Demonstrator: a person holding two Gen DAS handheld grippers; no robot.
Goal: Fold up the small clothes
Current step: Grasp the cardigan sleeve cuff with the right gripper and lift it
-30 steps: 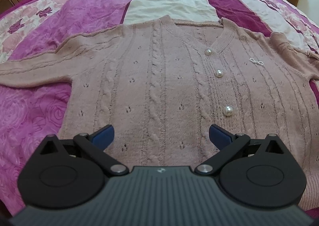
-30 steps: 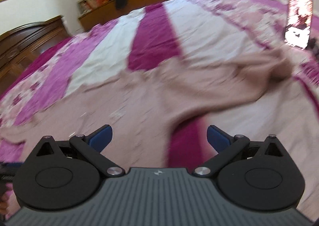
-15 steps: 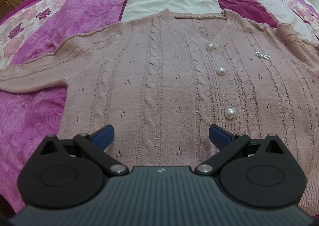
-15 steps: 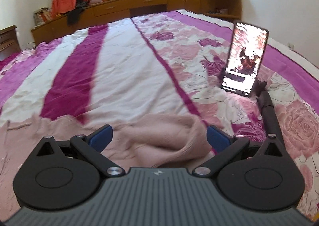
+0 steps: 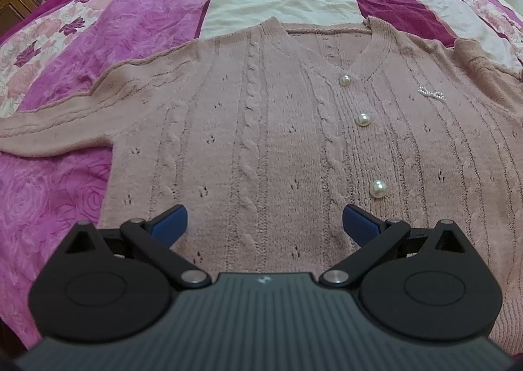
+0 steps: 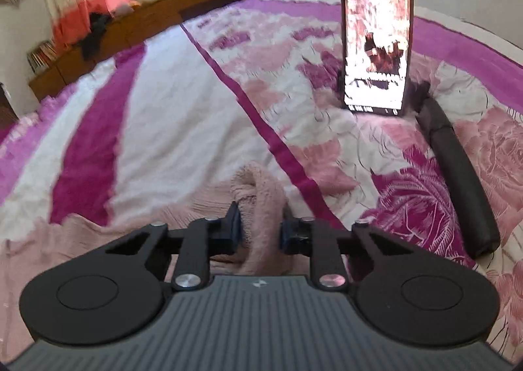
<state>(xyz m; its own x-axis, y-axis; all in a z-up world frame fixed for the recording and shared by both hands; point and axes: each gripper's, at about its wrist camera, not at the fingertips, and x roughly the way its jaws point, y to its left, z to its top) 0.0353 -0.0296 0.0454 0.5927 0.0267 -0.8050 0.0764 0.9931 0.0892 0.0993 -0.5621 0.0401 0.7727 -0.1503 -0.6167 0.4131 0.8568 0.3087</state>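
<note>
Cardigan (image 5: 278,142) is the job here: a pink cable-knit one with pearl buttons (image 5: 363,119), spread flat and face up on the striped pink bedspread (image 5: 130,21), right ahead of our left gripper (image 5: 263,222). That one is spread wide and grabbing nothing, just hanging over the lower hem area. Our right gripper (image 6: 260,233) is clenched on a bunched bit of the knit, which looks like the sleeve cuff (image 6: 255,194), with the fabric standing up between the blue pads. Past it and off to the right, a phone (image 6: 376,44) is propped on a stand. We'd say we're at the first fold: sleeve in hand, ready to go across the body. Next move probably means carrying that cuff over toward the button line without dragging the rest out of shape.
</note>
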